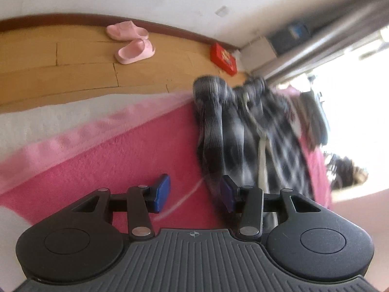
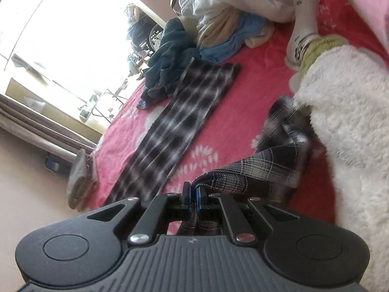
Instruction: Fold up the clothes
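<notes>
— Looking along the left gripper [image 1: 194, 192] first: what do you make of the garment?

— It is a pair of black-and-white plaid trousers [image 1: 245, 131], badly blurred here, lying on the pink bedspread [image 1: 136, 146]. A dark ribbed band, bunched at the far end, runs down toward the right-hand blue pad [image 1: 227, 192], and a pale drawstring trails over the checks.

— Is that tool gripping it?

— No. Its jaws stand apart, with bare bedspread between them; the cloth's edge lies just beside the right pad, and I cannot tell whether it touches. This view alone shows the wooden floor [image 1: 60, 65], a pair of pink slippers [image 1: 132, 42] by the wall and a red box [image 1: 223, 58] in the corner.

— And from the right wrist?

— The right gripper [image 2: 192, 197] is clenched on a corner of the plaid trousers [image 2: 248, 170], which rises in a taut strip from the bed to the blue pads. One leg [image 2: 175, 121] lies flat and long across the bedspread [image 2: 243, 102], its checks sharper than in the other view.

— What else appears only there?

— A heap of unfolded clothes [image 2: 214, 31], blue, beige and white, past the leg's far end, a white fleecy sleeve [image 2: 345, 133] at the right edge, white socks [image 2: 301, 26] beyond it, and a bright window.
</notes>
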Motion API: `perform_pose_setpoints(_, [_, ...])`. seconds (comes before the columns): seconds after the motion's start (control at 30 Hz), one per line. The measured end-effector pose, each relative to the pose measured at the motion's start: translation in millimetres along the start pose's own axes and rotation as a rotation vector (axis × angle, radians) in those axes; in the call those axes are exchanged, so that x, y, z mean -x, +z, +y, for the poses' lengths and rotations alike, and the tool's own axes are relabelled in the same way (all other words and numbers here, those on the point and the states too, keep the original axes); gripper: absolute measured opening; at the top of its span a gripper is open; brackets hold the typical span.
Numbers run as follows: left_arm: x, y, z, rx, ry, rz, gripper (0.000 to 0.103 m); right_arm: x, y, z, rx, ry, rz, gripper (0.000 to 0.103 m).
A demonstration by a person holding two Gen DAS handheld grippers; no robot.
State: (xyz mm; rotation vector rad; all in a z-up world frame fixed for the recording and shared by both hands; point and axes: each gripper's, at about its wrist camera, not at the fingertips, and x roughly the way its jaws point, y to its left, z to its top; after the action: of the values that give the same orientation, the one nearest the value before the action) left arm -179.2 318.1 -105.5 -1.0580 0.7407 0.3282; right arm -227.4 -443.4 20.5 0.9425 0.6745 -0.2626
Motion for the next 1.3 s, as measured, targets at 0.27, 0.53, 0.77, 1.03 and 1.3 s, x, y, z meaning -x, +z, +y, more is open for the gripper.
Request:
perform_pose_setpoints(0.27, [-38.6, 28.9, -22.3, -0.089, 0.025, -0.007, 0.046, 4.0, 2.4, 3.9, -0.045, 0.057, -0.028, 0.005])
perform_pose_setpoints(0.53, [-66.1, 36.5, -49.2, -0.172, 0.074, -0.014, 0.011, -1.1, 8.5, 11.7, -0.065, 0.097, -0.086, 0.005])
perform_pose_setpoints(0.77, [-49.8, 40.2, -85.3, -0.122, 0.0, -0.126, 0.005, -13.8, 41.8, 49.0, -0.014, 0.178, -0.219, 0.005])
perform_pose_setpoints(1.03, [-81.1, 63.5, -159.7, -0.181, -0.013, -0.163, 0.005, -85.2, 114.6, 124.6, 0.092, 0.226, -0.287, 0.005])
perform_pose_setpoints(1.3, [-154.4, 82.7, -219.6, -0.331, 0.088, -0.133, 0.005, -206.0, 159.2, 166.9, 0.118, 0.122, -0.246, 0.005])
